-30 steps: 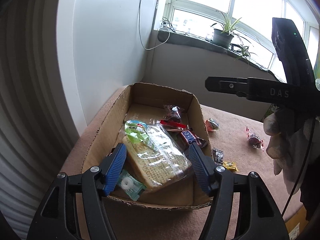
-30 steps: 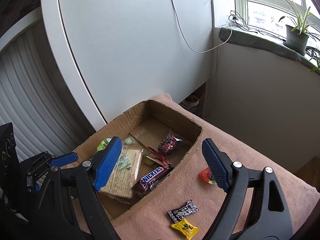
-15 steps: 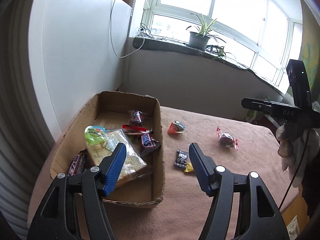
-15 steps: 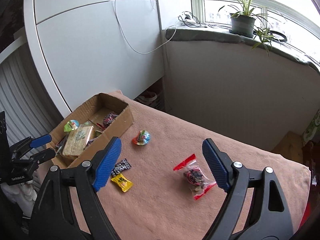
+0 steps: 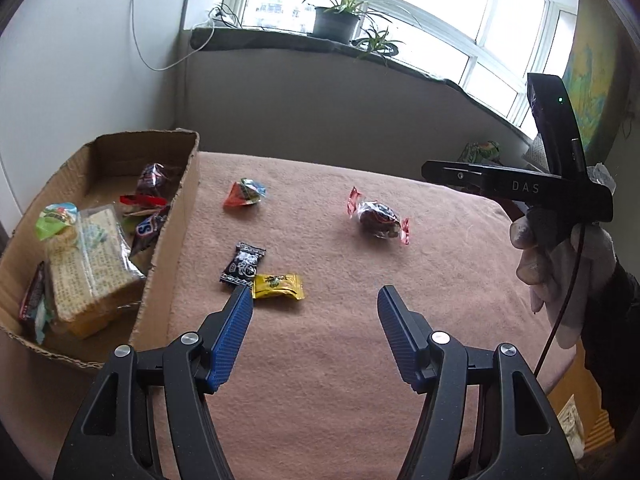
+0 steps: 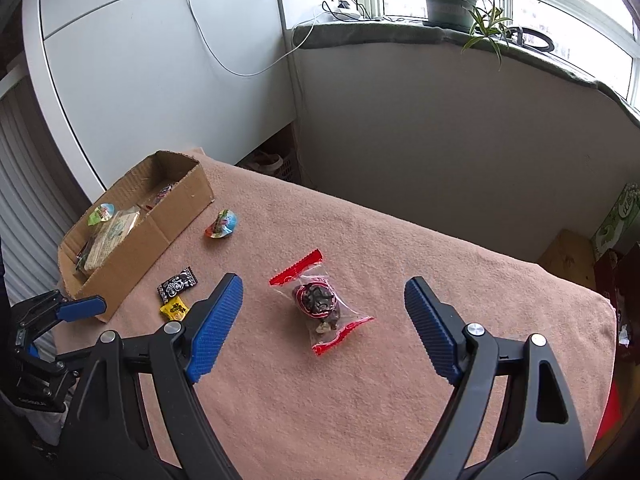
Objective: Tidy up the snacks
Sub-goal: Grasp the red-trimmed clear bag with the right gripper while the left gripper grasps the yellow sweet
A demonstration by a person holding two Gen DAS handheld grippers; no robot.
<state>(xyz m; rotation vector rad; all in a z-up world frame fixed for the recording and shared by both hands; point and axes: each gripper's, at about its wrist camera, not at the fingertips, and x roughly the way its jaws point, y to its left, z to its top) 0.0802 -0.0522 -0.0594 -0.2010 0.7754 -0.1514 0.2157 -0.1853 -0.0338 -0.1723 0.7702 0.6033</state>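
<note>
Left gripper [image 5: 315, 302]: held low over the pink worktop [image 5: 320, 360], jaws wide apart and holding nothing; the tip of one blue finger sits just beside the yellow candy [image 5: 278, 286].
Right gripper [image 6: 322, 300]: held above the worktop, jaws spread wide with nothing in them; the clear packet with red ends [image 6: 320, 304] lies flat on the cloth between its fingers, untouched.
Cardboard box [image 5: 172, 240]: at the far left edge of the worktop, holding a wrapped block of crackers [image 5: 86, 268], a green-lidded cup [image 5: 56, 216], a Snickers bar [image 5: 150, 226] and a few smaller wrappers.
Loose snacks: a black sachet [image 5: 243, 266] touching the yellow candy, both near the box's side; an orange and blue jelly cup [image 5: 244, 194] further back, close to the box's corner; the red-ended packet well apart, towards the middle.
Right hand [image 5: 560, 256]: gloved in white, wrapped around its tool's handle.
Windowsill: a potted plant [image 6: 448, 0] stands on it.
</note>
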